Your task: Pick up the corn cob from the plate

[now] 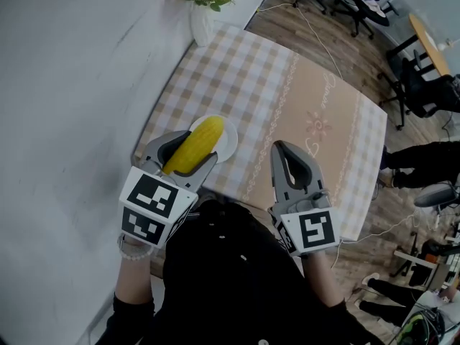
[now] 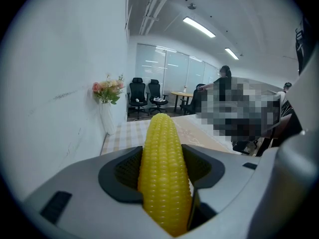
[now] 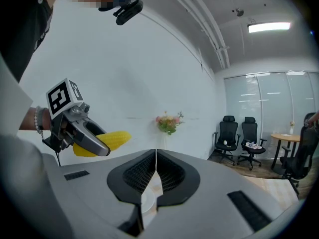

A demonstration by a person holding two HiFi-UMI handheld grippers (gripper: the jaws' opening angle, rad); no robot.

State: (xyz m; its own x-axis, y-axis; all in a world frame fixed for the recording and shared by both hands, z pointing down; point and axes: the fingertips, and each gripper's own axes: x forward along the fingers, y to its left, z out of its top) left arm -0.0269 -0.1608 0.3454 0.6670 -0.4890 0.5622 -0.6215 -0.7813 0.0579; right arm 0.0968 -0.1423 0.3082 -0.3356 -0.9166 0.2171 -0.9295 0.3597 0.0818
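Note:
A yellow corn cob (image 1: 194, 146) is clamped lengthwise in my left gripper (image 1: 188, 155), lifted over the near edge of a white plate (image 1: 228, 145) on the checked tablecloth. In the left gripper view the corn cob (image 2: 163, 171) fills the gap between the dark pads and sticks out past them. The right gripper view shows the same corn cob (image 3: 104, 141) held up at the left, clear of the table. My right gripper (image 1: 287, 152) hovers to the right of the plate, shut, with nothing between its fingers (image 3: 156, 176).
A white vase of flowers (image 1: 203, 9) stands at the table's far corner by the wall. The beige runner (image 1: 316, 113) covers the table's right half. Office chairs (image 1: 424, 92) and a person's legs (image 1: 420, 164) lie beyond the right edge.

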